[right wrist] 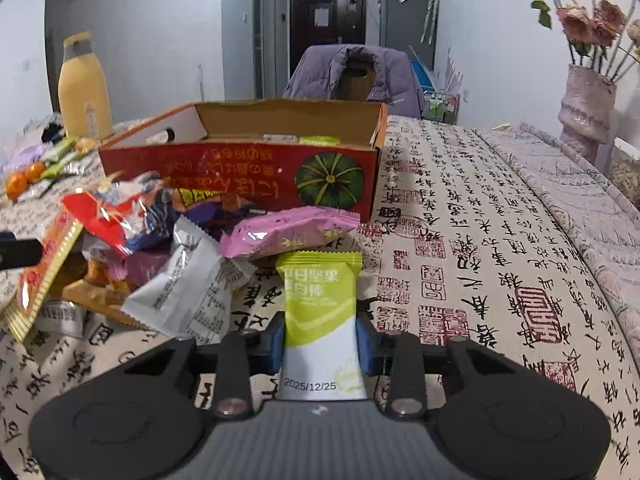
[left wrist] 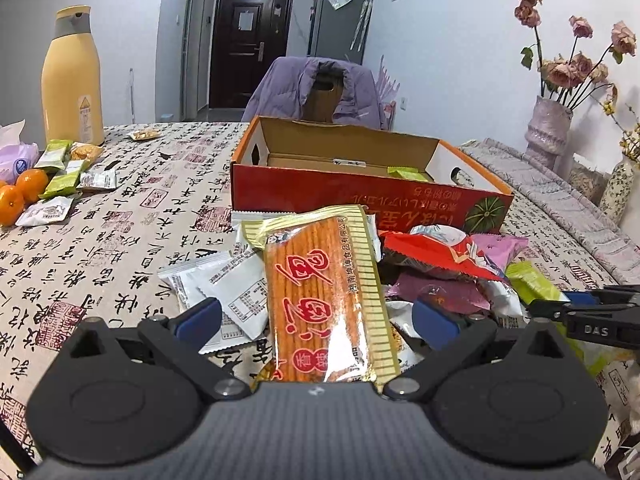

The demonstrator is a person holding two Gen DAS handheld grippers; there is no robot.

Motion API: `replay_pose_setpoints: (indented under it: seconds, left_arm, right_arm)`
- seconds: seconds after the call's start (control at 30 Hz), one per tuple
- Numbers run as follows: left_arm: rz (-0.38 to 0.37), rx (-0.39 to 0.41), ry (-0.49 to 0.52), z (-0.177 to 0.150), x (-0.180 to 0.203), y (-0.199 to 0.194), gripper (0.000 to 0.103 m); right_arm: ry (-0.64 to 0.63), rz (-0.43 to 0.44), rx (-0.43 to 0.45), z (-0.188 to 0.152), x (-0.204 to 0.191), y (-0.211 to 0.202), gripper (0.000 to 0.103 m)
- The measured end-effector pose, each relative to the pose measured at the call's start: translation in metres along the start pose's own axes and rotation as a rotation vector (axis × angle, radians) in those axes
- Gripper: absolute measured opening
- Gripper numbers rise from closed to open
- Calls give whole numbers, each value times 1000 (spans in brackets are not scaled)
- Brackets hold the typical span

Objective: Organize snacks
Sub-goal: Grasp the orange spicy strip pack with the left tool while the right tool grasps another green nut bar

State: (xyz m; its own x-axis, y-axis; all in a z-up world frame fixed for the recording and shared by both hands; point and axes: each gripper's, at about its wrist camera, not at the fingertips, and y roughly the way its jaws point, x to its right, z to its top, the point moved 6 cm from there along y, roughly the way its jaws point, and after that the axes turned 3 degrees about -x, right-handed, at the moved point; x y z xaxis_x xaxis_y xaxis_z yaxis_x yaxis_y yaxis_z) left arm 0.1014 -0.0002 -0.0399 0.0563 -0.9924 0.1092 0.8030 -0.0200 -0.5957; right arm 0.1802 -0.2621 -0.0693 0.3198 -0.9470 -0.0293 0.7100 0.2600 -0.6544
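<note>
An open red cardboard box (left wrist: 360, 196) with a pumpkin print stands on the table; it also shows in the right wrist view (right wrist: 240, 176). A few packets lie inside it (left wrist: 408, 175). A pile of snack packets (left wrist: 440, 272) lies in front of the box. My left gripper (left wrist: 316, 316) is wide open around an orange snack packet with a gold edge (left wrist: 324, 304), its pads apart from the packet. My right gripper (right wrist: 320, 340) is shut on a green and white snack packet (right wrist: 320, 320) beside a pink packet (right wrist: 288, 236) and white packets (right wrist: 180, 300).
A yellow bottle (left wrist: 72, 80) stands at the back left with more packets (left wrist: 64, 172) and tangerines (left wrist: 20, 196) near it. A chair with a purple jacket (left wrist: 316, 92) is behind the table. A vase of dried roses (left wrist: 548, 132) stands at the right.
</note>
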Motion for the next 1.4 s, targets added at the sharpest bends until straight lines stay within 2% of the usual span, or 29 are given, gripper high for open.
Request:
replay_pose_setpoints:
  seconds: [0.27, 0.33, 0.47, 0.57, 0.73, 0.9, 1.2, 1.4]
  left_arm:
    - [49, -58, 1, 2, 9, 14, 102]
    - [53, -80, -11, 1, 10, 20, 93]
    - [50, -116, -46, -3, 6, 28, 83]
    - [40, -137, -58, -8, 4, 32, 69]
    - [29, -125, -60, -9, 1, 26, 54]
    - [32, -109, -54, -9, -1, 19, 50]
    - [41, -43, -39, 3, 0, -5, 49]
    - [40, 6, -28, 19, -2, -16, 49]
  right_arm:
    - [73, -3, 142, -2, 3, -36, 34]
    - [70, 4, 150, -2, 2, -39, 34]
    - [71, 19, 146, -5, -1, -39, 34]
    - [88, 26, 148, -7, -3, -38, 34]
    - [98, 46, 139, -12, -8, -39, 34]
    - [99, 53, 150, -12, -11, -44, 34]
    - [97, 57, 174, -7, -13, -54, 34]
    - [84, 56, 206, 7, -18, -58, 34]
